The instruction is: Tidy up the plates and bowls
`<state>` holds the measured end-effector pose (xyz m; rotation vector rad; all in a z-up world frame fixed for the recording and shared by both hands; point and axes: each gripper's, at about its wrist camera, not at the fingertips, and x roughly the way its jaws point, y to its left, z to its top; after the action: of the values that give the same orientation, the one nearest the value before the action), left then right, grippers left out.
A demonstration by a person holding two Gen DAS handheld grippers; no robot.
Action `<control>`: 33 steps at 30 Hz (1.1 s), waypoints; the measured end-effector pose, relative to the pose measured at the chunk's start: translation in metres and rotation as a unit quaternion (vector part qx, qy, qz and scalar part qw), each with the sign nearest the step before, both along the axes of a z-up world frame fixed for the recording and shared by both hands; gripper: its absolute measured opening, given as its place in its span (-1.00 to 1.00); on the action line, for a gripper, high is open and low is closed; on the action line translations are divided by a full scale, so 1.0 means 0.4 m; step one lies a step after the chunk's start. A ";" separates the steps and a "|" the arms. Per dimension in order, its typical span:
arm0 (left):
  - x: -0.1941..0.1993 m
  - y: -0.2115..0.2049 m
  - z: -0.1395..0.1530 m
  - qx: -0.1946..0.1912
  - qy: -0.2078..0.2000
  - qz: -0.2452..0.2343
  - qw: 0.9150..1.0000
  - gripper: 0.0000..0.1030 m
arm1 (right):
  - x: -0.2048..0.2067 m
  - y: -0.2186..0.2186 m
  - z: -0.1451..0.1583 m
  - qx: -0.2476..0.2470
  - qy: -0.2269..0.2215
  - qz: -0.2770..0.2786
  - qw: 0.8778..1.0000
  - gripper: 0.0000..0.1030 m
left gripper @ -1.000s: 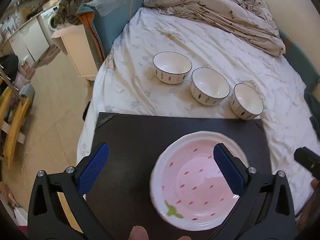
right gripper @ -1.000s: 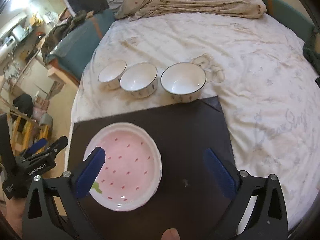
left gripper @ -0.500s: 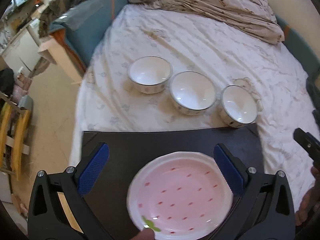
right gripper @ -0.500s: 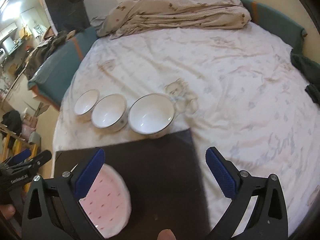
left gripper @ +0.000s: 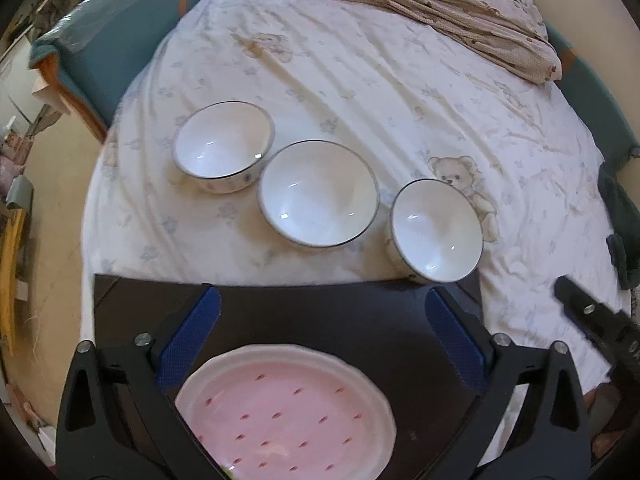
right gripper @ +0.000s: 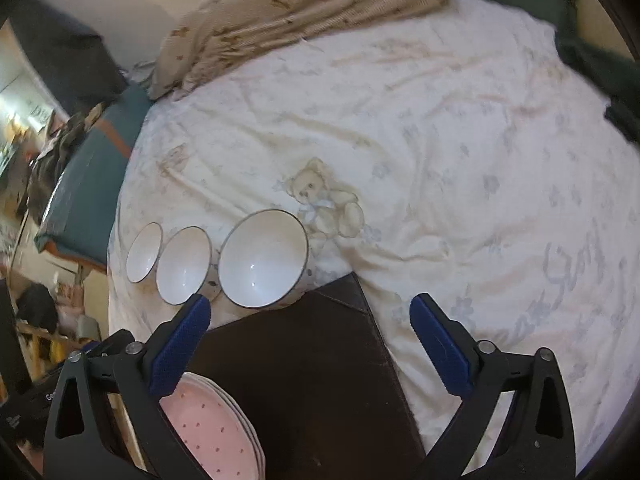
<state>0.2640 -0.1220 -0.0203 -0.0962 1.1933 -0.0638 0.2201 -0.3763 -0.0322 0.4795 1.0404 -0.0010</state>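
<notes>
A pink plate with red specks (left gripper: pixel 286 412) lies on a dark board (left gripper: pixel 320 316) at the near edge of the bed; in the right wrist view (right gripper: pixel 208 432) it looks like a stack of plates. Three white bowls with dark rims stand in a row on the sheet beyond the board: left (left gripper: pixel 224 146), middle (left gripper: pixel 318 199), right (left gripper: pixel 438 230). They also show in the right wrist view, with the nearest bowl (right gripper: pixel 264 258) at the board's far corner. My left gripper (left gripper: pixel 322 334) is open above the plate. My right gripper (right gripper: pixel 310 338) is open above the board (right gripper: pixel 304 380).
The bed (left gripper: pixel 400 92) carries a white sheet with teddy bears and a crumpled beige blanket (left gripper: pixel 440 4) at the far end. A teal bed frame (left gripper: pixel 112 28) edges the left side, with floor and clutter (left gripper: pixel 16 216) beyond it. The right gripper's black body (left gripper: pixel 596 324) shows at right.
Both grippers have moved forward toward the bowls, which now look larger and nearer. The plate has slid to the bottom of both views. Both grippers stay open.
</notes>
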 end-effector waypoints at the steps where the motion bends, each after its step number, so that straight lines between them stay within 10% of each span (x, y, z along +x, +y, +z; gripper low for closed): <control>1: 0.014 -0.015 -0.012 -0.009 0.006 -0.004 1.000 0.73 | 0.009 -0.004 -0.014 0.014 0.009 -0.001 1.000 0.74; 9: 0.087 -0.097 -0.098 -0.019 0.046 0.000 0.999 0.25 | 0.085 0.007 -0.140 0.085 0.079 0.003 0.993 0.39; 22: 0.123 -0.083 -0.143 0.024 0.038 0.011 0.999 0.24 | 0.190 0.038 -0.288 0.127 0.142 0.030 0.981 -0.59; 33: 0.061 -0.038 -0.106 0.017 0.034 0.024 0.999 0.24 | 0.151 0.051 -0.237 0.115 0.117 0.046 0.985 -0.79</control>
<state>0.2886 -0.1371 -0.0628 -0.0975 1.2591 0.0034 0.2803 -0.3561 -0.1271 0.6509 1.3015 0.1496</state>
